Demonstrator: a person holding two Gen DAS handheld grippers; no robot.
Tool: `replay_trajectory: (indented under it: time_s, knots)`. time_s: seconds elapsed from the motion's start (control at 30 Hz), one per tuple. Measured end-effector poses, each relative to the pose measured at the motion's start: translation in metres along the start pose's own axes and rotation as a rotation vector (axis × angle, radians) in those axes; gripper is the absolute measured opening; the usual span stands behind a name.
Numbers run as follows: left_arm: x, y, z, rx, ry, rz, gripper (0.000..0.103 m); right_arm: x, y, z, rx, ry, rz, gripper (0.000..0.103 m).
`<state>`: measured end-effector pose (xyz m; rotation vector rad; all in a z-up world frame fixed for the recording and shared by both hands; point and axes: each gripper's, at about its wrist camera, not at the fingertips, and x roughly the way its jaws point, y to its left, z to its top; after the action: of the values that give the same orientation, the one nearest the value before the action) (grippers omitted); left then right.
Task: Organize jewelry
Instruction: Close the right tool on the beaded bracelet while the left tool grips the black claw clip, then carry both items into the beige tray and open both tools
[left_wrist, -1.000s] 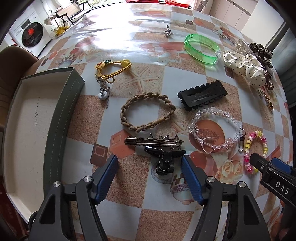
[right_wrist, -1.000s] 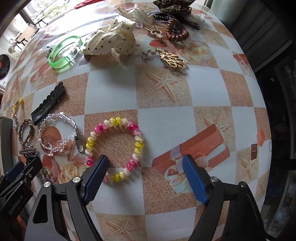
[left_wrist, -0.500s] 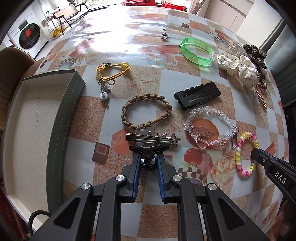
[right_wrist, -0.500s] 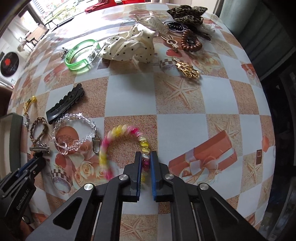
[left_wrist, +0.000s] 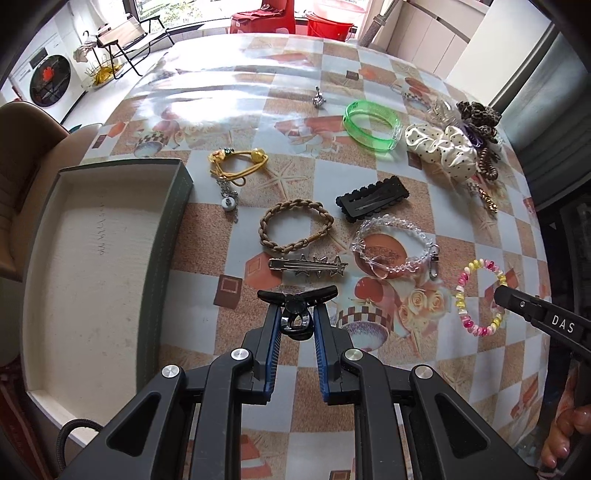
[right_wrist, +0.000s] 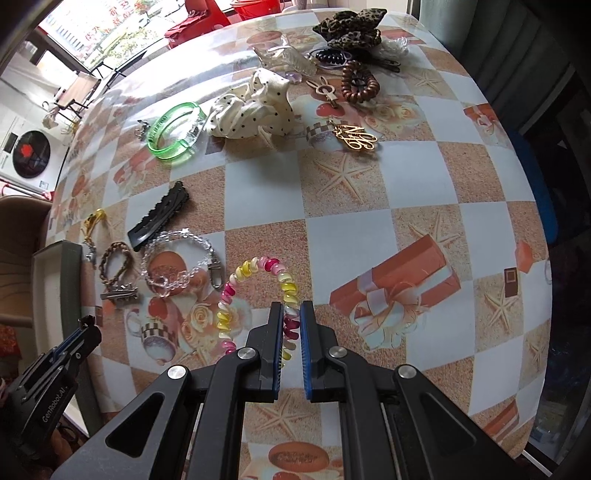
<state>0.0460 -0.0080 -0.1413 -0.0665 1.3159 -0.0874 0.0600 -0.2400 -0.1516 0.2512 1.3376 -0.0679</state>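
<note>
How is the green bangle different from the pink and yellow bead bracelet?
The green bangle is one solid clear-green ring; the bead bracelet is many pink, yellow and white beads. The bangle lies free on the table; the bracelet is pinched by the right gripper. Both are wrist-sized rings.

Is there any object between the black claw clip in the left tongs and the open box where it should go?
Nothing visible. The black claw clip is held in the left tongs; only bare tablecloth lies before the open box.

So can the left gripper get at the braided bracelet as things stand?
Probably not yet: the left gripper is shut on the black claw clip, jaws full. Otherwise the braided bracelet lies uncovered just beyond.
</note>
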Motion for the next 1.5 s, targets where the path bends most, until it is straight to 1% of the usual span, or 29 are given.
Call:
replay_trajectory:
  time_s: [0.23,0.33,0.53,0.7,0.9,1.07,1.27,1.5]
  knots:
    - [-0.040,0.029,-0.010,-0.015,-0.032,-0.014,0.021,-0.028,0.030,-0.009,-0.036,-0.007,0.037,0.009]
    - [-0.050,0.050,-0.008,-0.042,-0.041,-0.006,0.021,-0.038,0.055,-0.007,-0.073,-0.014,0.065,0.009]
    - [-0.061,0.105,-0.007,-0.119,-0.060,0.044,0.021,-0.046,0.125,0.000,-0.180,-0.019,0.141,0.009]
    - [-0.065,0.155,-0.001,-0.181,-0.081,0.092,0.021,-0.037,0.195,0.006,-0.277,-0.006,0.205,0.009]
    - [-0.051,0.207,0.009,-0.225,-0.079,0.139,0.021,-0.014,0.267,0.008,-0.360,0.016,0.251,0.009]
    - [-0.029,0.233,0.022,-0.232,-0.063,0.151,0.021,0.012,0.304,0.010,-0.389,0.043,0.253,0.009]
    - [0.001,0.246,0.031,-0.235,-0.039,0.157,0.021,0.044,0.325,0.014,-0.396,0.074,0.226,0.009]
    - [0.028,0.247,0.033,-0.215,-0.014,0.174,0.021,0.076,0.330,0.020,-0.391,0.103,0.185,0.009]
